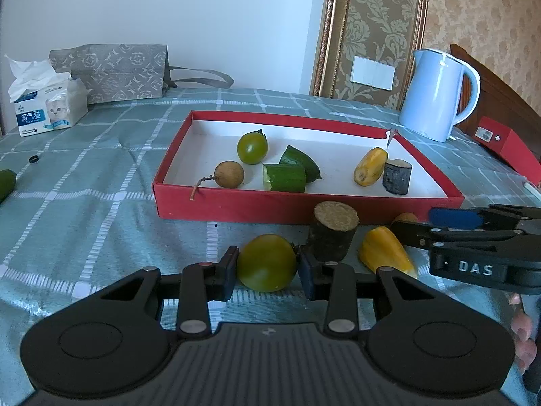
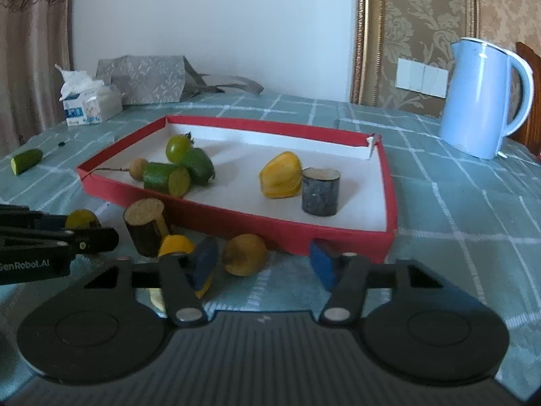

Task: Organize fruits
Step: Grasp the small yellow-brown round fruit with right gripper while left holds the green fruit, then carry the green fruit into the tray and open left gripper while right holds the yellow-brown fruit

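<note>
Far left: a cucumber end [image 1: 6,182] lies alone on the checked cloth of the counter [image 1: 84,209], well apart from the tray; a small black ring [image 1: 33,159] sits near it.
Back left: a tissue pack [image 1: 47,108] and a grey patterned bag [image 1: 115,71] stand by the wall.
Left hand-held gripper [image 1: 267,265]: its two pads press on either side of a green tomato [image 1: 267,262] that rests on the cloth, in front of the tray's near wall.
Red tray [image 1: 236,206]: holds, left to right, a longan with its stem [image 1: 229,175], a second green tomato [image 1: 252,148], two cucumber pieces [image 1: 284,177], a yellow fruit piece [image 1: 370,166] and a dark cylinder [image 1: 397,176] touching it.
In the way: a brown-topped cylinder [image 1: 333,230] stands just beside the gripped tomato, between it and the tray; a yellow piece [image 1: 385,253] lies to its right.
Right hand-held gripper [image 2: 262,264]: jaws spread wide, holding nothing, with a round yellowish fruit [image 2: 244,254] on the cloth between the fingers, touching neither.
Far right: a pale blue kettle [image 1: 436,94] and a red box [image 1: 507,145].
</note>
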